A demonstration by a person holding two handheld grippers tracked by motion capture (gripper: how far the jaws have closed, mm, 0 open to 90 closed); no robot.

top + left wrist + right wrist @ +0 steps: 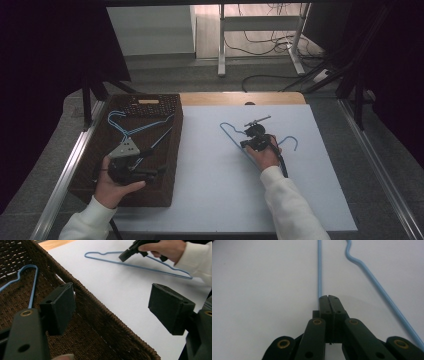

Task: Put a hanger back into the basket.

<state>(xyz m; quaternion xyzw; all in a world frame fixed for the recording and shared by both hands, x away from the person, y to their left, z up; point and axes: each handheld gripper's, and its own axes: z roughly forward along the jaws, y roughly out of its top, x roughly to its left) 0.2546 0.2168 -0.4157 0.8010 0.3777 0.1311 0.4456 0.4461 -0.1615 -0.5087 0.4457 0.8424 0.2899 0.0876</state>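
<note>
Wire of a blue hanger (319, 267) is clamped between the pressed-together jaws of the right gripper (328, 298), as seen in the right gripper view, where the straight bar runs away from the jaw tips and the sloped shoulder of the same hanger lies apart to the right. From the high view, this hanger is laid flat on the pale sheet (210, 170) covering the table, right of centre, with its hook end curling at the far right and the right gripper (248, 142) set over its middle. Part of the wire is hidden there by the hand (266, 156) and the gripper body.

2 more blue hangers (145, 126) are seen inside the woven brown basket (172, 165), which is placed on the left part of the table, touching the sheet's left edge. The left gripper (159, 170) is held over the near end of the basket, its jaws spread wide with nothing between them. In the left gripper view, the basket's right rim (100, 308) is seen running diagonally between the 2 pads (60, 306), so the wall stands between this gripper and the hanger on the sheet. One basket hanger's hook (30, 277) lies on the weave to the left of the pad, well apart from it.

Cables and a white frame are seen on the floor beyond the table.
</note>
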